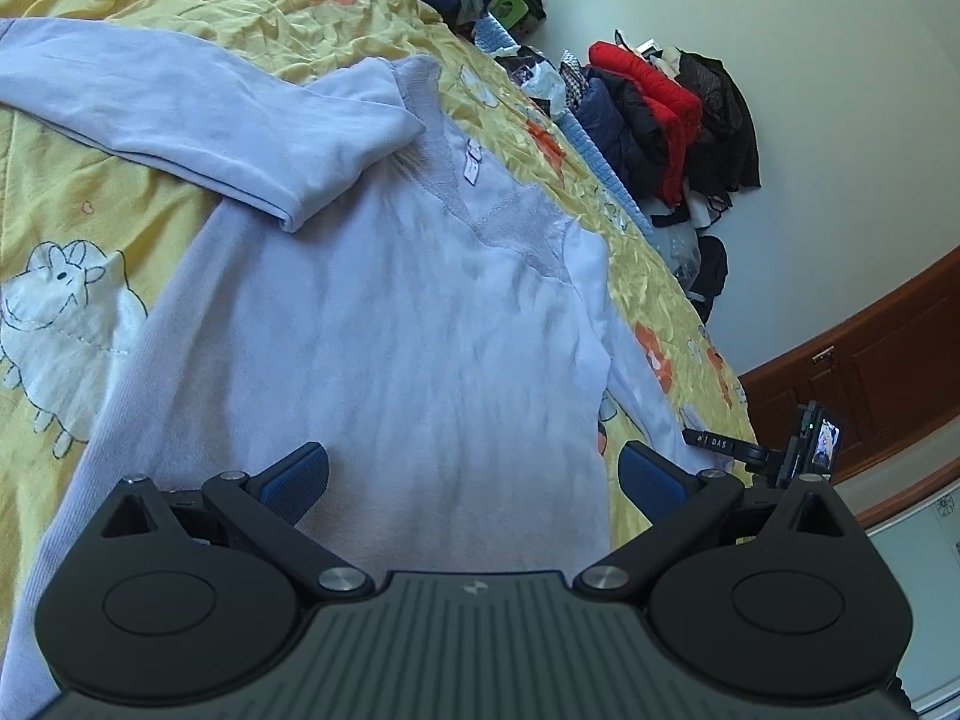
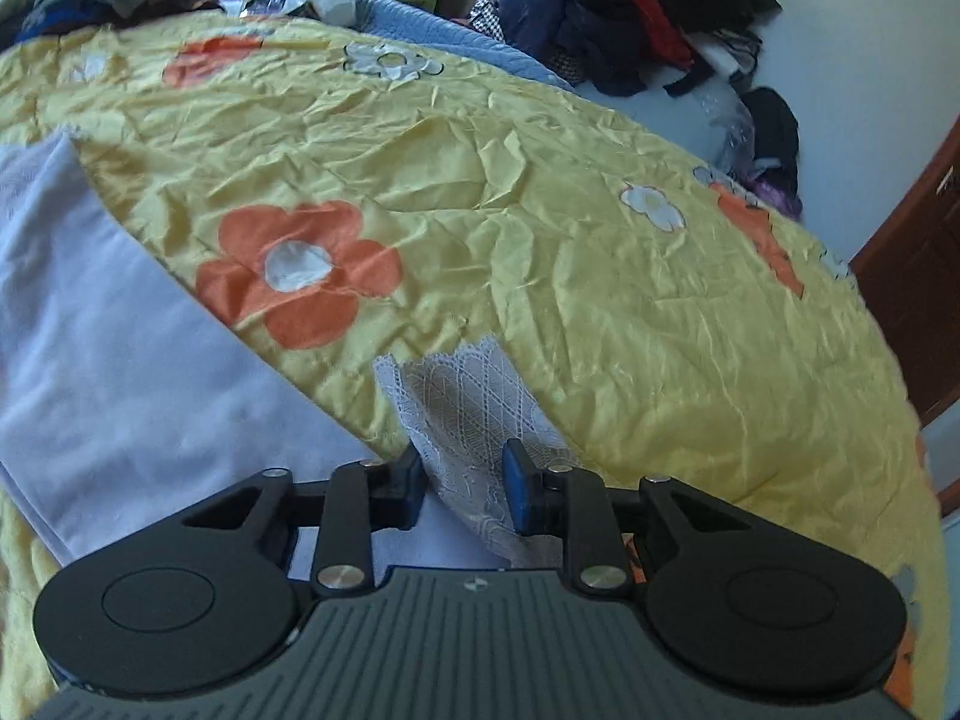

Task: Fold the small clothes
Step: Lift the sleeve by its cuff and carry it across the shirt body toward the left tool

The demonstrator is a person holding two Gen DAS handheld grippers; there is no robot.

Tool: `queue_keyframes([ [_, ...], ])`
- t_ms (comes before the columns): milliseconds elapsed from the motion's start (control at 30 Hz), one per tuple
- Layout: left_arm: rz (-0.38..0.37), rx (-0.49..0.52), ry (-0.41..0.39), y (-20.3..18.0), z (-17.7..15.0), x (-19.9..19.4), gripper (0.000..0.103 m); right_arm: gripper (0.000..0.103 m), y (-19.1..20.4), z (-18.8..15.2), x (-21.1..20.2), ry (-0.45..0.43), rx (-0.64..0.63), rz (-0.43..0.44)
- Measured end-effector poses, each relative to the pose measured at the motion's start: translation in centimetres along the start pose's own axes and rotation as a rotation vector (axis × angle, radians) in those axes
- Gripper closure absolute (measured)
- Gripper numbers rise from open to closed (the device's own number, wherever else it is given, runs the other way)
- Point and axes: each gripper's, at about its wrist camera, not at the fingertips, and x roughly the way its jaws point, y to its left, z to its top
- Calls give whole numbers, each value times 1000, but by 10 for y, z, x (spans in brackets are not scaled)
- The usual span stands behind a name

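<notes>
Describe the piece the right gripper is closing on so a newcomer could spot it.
On the yellow flowered quilt, follow the pale lavender sleeve to its end between the right gripper fingers. There sits the lace cuff: whitish openwork net with a scalloped edge, unlike the plain smooth knit beside it.

The left gripper [image 1: 474,474] hangs low with its jaws spread wide, the blue pads [image 1: 300,477] far apart at 9 and 3 o'clock and nothing between them. The right gripper [image 2: 465,486] has its jaws drawn much closer, with the lace cuff [image 2: 474,420] between the pads. That cuff runs out toward 12 o'clock.
</notes>
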Motion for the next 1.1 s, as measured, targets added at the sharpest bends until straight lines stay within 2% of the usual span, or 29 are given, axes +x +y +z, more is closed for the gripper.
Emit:
queue_keyframes([
  [33,-1,4,1,0,-1,0,0,99,-4,0,0,2,34,8],
  [200,-14,-17,-8,3,1,-4,0,99,-22,-4,-13,-33,220,130],
  [267,-46,-53,-3,8,4,-5,0,99,-19,-6,-34,-80,282,222],
  [367,-145,-164,19,20,9,-4,0,99,8,-9,-86,-195,312,423],
  [433,-229,-260,38,29,11,1,0,99,43,-16,-128,-287,278,566],
  [500,-314,-335,63,34,12,7,0,99,86,-34,-160,-335,216,707],
  [567,-369,-374,73,38,10,13,0,98,138,-64,-184,-396,77,751],
  [633,-349,-382,72,42,8,14,0,94,183,-95,-196,-407,-78,791],
  [700,-307,-368,68,45,5,10,0,93,205,-117,-200,-368,-151,814],
  [733,-297,-356,63,46,5,7,0,90,205,-122,-200,-347,-118,826],
  [767,-291,-343,58,47,5,3,0,86,197,-124,-198,-319,-53,867],
  [800,-282,-332,54,48,5,-1,0,76,188,-123,-195,-280,33,920],
  [833,-276,-324,51,49,5,-3,0,71,177,-121,-191,-247,109,953],
  [900,-271,-326,54,50,5,-5,0,68,159,-121,-183,-200,247,990],
  [967,-268,-340,60,52,4,-4,0,65,147,-127,-167,-72,407,1049],
  [1033,-268,-342,60,51,3,-4,0,65,144,-140,-139,148,553,1129],
  [1100,-269,-322,63,48,1,-6,0,65,144,-156,-124,286,646,1130],
])
